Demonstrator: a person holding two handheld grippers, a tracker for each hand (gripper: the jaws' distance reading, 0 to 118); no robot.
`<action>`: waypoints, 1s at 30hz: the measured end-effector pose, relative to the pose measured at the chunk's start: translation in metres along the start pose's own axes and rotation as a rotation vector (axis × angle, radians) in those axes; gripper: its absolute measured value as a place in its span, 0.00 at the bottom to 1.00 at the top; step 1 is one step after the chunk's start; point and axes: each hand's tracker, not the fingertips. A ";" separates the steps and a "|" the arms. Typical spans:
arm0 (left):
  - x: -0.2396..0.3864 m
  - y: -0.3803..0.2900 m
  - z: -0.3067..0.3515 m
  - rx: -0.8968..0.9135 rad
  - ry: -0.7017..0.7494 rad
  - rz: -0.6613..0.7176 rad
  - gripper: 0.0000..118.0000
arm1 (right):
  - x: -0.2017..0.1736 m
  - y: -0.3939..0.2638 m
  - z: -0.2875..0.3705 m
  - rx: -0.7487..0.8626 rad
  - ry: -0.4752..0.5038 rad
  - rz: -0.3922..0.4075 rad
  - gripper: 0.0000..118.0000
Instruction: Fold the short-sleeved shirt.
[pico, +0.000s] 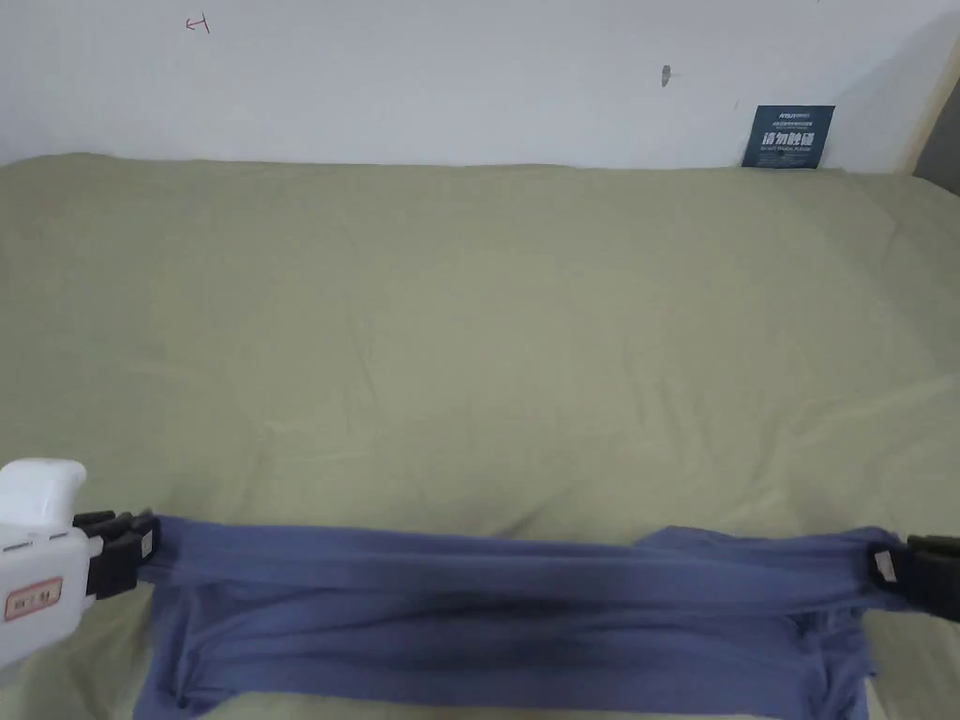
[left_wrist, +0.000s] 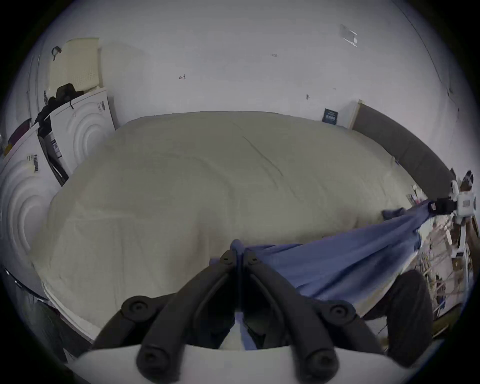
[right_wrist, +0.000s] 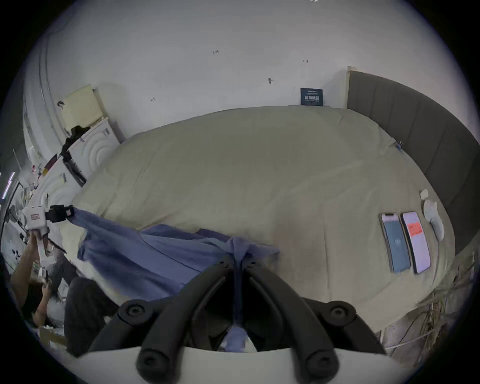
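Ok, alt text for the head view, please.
A blue shirt is stretched taut between the left gripper and right gripper, each clamped on one end, above the near edge of a green-sheeted bed.

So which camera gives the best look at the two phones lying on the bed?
The right gripper view: both phones lie side by side on the green bed cover, screens up, near the grey headboard. The head view and left gripper view look at the blue shirt and the bed, with nothing of the phones to study there.
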 end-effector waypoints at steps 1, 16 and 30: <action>-0.001 -0.011 0.002 -0.002 -0.007 -0.008 0.03 | 0.003 -0.012 -0.002 -0.022 0.000 0.011 0.04; -0.002 -0.060 -0.010 -0.098 0.024 0.049 0.53 | -0.006 -0.048 -0.023 -0.122 -0.064 0.023 0.17; 0.009 -0.017 0.031 0.008 -0.065 0.217 0.00 | -0.107 -0.013 -0.008 0.263 -0.124 0.115 0.00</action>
